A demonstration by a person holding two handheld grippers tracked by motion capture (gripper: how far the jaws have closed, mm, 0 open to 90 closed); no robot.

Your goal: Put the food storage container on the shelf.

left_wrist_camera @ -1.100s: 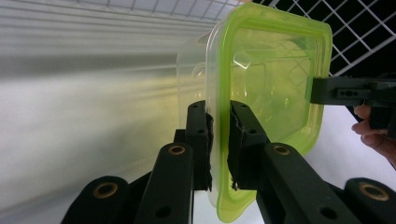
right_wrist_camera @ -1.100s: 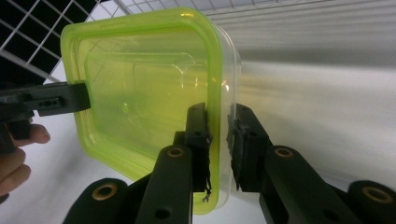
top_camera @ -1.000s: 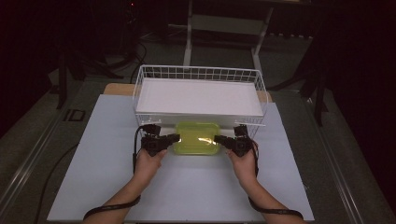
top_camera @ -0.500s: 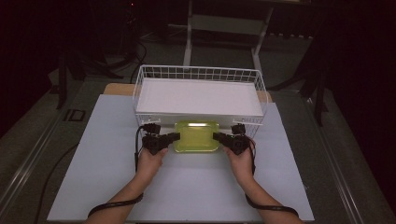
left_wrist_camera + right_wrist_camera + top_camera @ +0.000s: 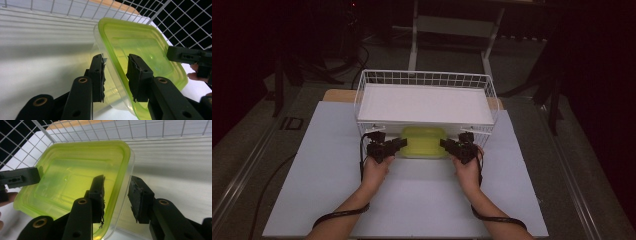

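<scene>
A clear container with a yellow-green lid [image 5: 423,141] lies on the white table mat, its far side tucked under the front of a white wire basket [image 5: 424,77]. My left gripper [image 5: 398,145] is at its left end and my right gripper [image 5: 446,145] at its right end. In the left gripper view, the left gripper [image 5: 116,60] straddles the container [image 5: 140,45] rim with gaps at both pads. The right gripper [image 5: 117,181] straddles the container [image 5: 75,175] rim the same way. Both sets of jaws have just been opening and stand open around the rim.
The wire basket holds a white board [image 5: 424,102] and stands at the far side of the mat [image 5: 422,200]. A wooden tabletop edge [image 5: 334,94] shows behind it. A metal stand [image 5: 452,25] is on the dark floor beyond.
Both sets of jaws have widened off the container's ends. The container has shifted slightly away from me, under the basket's front, and the left hand has sunk a little.
</scene>
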